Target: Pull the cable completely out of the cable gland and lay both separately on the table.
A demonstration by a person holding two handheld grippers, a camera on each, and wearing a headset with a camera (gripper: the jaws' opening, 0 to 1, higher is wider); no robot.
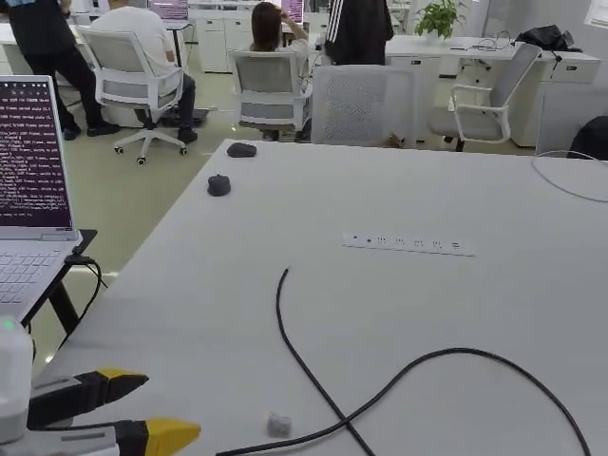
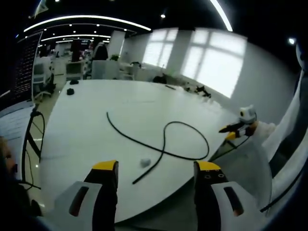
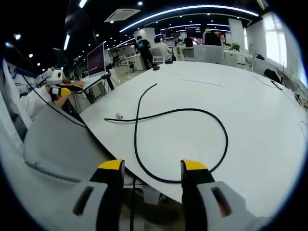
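A long black cable [image 1: 418,366] lies in a loose crossed loop on the white table [image 1: 380,190]. A small grey cable gland [image 1: 277,425] sits at the cable near its front end; I cannot tell whether the cable runs through it. The left gripper view has the gland [image 2: 144,162] and the cable [image 2: 183,125] ahead of my left gripper [image 2: 156,168], which is open and empty. That gripper [image 1: 169,407] hovers at the table's near left corner. My right gripper [image 3: 153,166] is open off the table edge, facing the cable [image 3: 192,111] and gland [image 3: 119,116].
A laptop [image 1: 28,190] stands on a stand at the left. A flush power strip [image 1: 408,244] and two dark mice [image 1: 218,185] lie farther back on the table. Office chairs [image 1: 271,90] and people are beyond the far edge.
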